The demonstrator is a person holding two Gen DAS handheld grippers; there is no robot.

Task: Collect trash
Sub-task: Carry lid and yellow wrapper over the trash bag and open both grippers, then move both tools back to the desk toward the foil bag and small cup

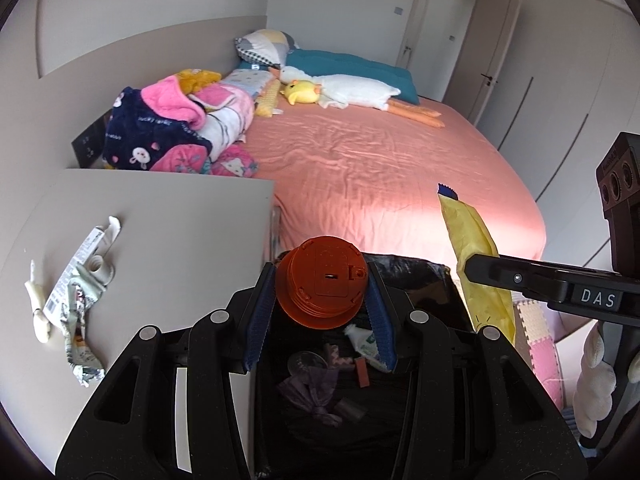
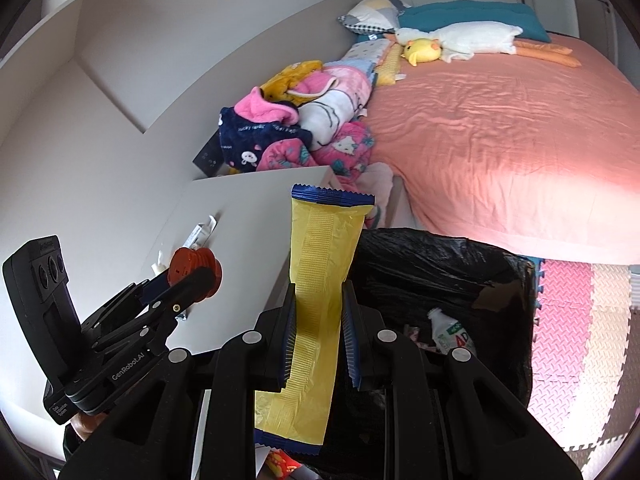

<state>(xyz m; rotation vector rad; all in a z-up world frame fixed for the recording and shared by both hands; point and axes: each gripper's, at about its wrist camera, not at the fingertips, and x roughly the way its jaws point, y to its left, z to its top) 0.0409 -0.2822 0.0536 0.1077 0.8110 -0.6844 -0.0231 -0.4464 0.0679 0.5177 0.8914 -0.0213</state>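
Note:
My left gripper [image 1: 322, 280] is shut on a round orange-red plastic piece [image 1: 322, 280], held over the black-lined trash bin [image 1: 416, 268]; the same gripper [image 2: 192, 276] and piece [image 2: 195, 270] show at the left of the right wrist view. My right gripper [image 2: 318, 300] is shut on a long yellow wrapper [image 2: 320, 264] with blue serrated ends, just left of the bin's rim [image 2: 440, 248]. In the left wrist view that wrapper [image 1: 476, 256] sticks up from the right gripper [image 1: 480, 270]. More crumpled wrappers and tissue [image 1: 76, 296] lie on the grey nightstand [image 1: 168, 232].
The bin holds a plastic bottle [image 2: 450, 334] and other scraps [image 1: 316, 384]. Behind it is a bed with a pink sheet [image 1: 360, 152], piled blankets [image 1: 180, 128] and plush toys [image 1: 344, 90]. Foam floor mats [image 2: 576, 320] lie to the right.

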